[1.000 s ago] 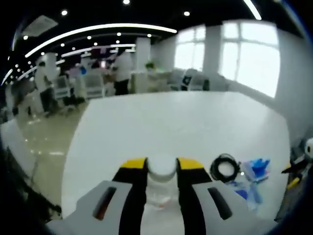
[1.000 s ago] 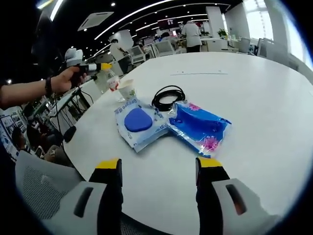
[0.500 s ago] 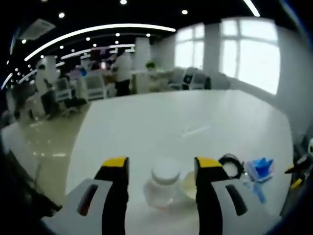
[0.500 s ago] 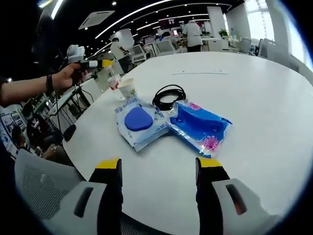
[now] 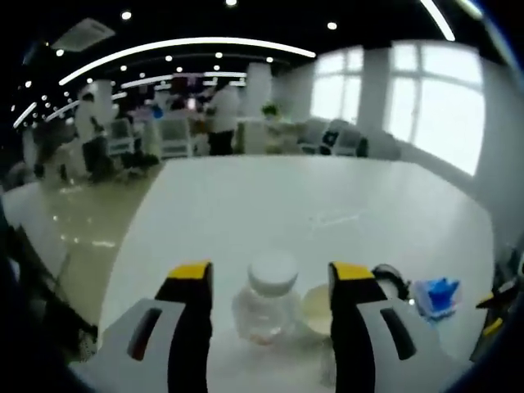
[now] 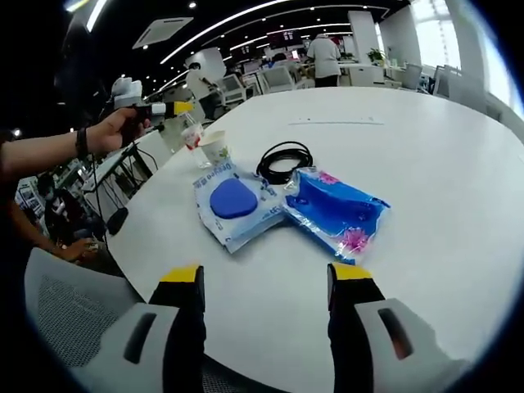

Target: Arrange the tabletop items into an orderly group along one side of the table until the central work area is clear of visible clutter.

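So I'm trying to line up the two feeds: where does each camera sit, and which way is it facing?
Left gripper view: rides on the left claw, low at the table edge, looking across it past the clear jar between its open jaws.
Right gripper view: rides on the right claw, open, higher, looking down at the blue packets; the person's hand holds the left claw.
Shared: jar, paper cup, black cable coil, packets.

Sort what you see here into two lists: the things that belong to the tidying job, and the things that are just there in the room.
Belongs to the job:
clear jar
paper cup
black cable coil
two blue packets
white table
left hand-held gripper, open
right hand-held gripper, open

Just there:
grey chair
office desks
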`<action>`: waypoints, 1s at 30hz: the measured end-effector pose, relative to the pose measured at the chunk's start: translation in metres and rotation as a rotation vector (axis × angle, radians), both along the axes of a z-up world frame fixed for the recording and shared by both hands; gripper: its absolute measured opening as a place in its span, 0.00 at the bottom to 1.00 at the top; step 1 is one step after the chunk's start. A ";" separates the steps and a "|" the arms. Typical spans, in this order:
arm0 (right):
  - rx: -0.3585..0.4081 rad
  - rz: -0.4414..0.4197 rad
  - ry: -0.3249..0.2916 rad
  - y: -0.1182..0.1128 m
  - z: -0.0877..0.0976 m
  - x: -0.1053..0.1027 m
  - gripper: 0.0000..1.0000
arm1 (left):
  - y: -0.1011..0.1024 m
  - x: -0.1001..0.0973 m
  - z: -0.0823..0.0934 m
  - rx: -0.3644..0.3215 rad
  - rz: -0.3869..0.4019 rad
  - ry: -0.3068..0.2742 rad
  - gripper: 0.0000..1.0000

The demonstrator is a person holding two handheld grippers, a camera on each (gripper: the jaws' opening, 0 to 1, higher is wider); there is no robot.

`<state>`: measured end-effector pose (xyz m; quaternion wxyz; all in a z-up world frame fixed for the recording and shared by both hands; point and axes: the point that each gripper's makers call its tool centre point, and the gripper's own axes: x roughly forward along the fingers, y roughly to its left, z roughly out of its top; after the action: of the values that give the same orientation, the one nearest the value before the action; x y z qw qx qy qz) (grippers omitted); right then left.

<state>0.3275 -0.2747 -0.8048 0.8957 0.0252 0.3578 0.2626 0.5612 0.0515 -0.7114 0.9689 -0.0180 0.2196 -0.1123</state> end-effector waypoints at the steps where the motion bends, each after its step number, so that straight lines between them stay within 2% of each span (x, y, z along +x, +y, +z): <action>1: 0.000 0.000 0.001 0.000 0.000 0.000 0.61 | 0.003 0.000 0.000 0.008 0.023 0.000 0.53; 6: -0.001 0.006 0.003 0.001 -0.001 -0.001 0.60 | 0.005 -0.005 0.002 -0.016 0.121 -0.015 0.51; 12: 0.001 0.003 0.001 0.001 -0.001 -0.001 0.60 | -0.004 -0.003 -0.007 -0.013 0.135 -0.006 0.46; 13: 0.001 0.002 0.001 0.000 -0.001 0.000 0.60 | -0.003 -0.004 -0.009 0.007 0.140 0.005 0.44; 14: 0.001 0.002 0.001 0.000 -0.001 0.000 0.60 | 0.001 -0.003 -0.007 0.029 0.157 -0.010 0.38; 16: 0.001 0.004 0.001 0.001 -0.001 0.000 0.60 | 0.004 -0.002 -0.002 0.001 0.171 -0.032 0.21; 20: 0.002 0.004 -0.001 0.001 0.000 0.000 0.60 | 0.000 -0.001 -0.002 0.029 0.104 -0.030 0.21; 23: 0.001 0.004 -0.001 0.001 0.000 0.000 0.59 | -0.006 -0.002 -0.002 0.035 -0.001 -0.039 0.21; 30: 0.001 0.009 0.003 0.003 -0.001 0.000 0.59 | -0.007 -0.005 -0.003 0.035 -0.171 0.017 0.21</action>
<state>0.3270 -0.2714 -0.8060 0.8941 0.0245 0.3589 0.2669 0.5567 0.0447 -0.7141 0.9541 0.0169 0.2308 -0.1903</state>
